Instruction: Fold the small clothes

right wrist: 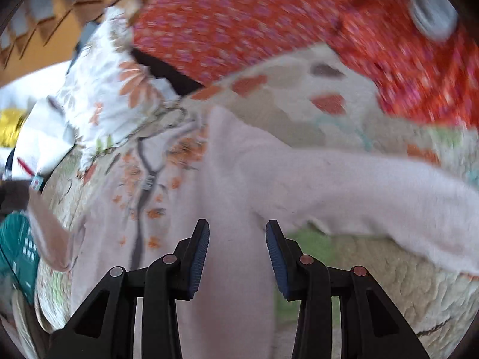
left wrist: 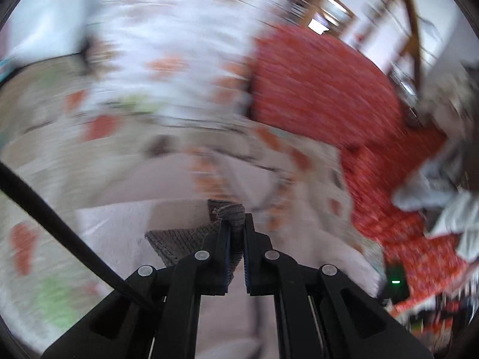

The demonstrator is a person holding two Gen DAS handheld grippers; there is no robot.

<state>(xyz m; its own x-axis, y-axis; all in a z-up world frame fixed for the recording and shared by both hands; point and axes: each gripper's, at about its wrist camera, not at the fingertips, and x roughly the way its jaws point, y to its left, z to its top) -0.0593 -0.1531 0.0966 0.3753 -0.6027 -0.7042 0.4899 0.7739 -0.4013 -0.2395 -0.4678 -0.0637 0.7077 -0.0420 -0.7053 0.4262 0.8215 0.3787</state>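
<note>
A: Left wrist view: left claw (left wrist: 236,230) clenched on grey knit cloth (left wrist: 179,239), prob. lifting an edge to fold.

B: Right claw (right wrist: 236,236) released, hovering over pink garment (right wrist: 227,179) spread on quilt (right wrist: 374,284), prob. ready to pinch.

Red patterned cushion (right wrist: 269,21), floral quilt (right wrist: 299,110)

Bright, soft daylight fills both views; heavy motion blur smears the patterned bedding (left wrist: 167,68) and red cloth (right wrist: 239,21); only the black claws stay sharp; fisheye bending and dark vignette ring the edges.
</note>
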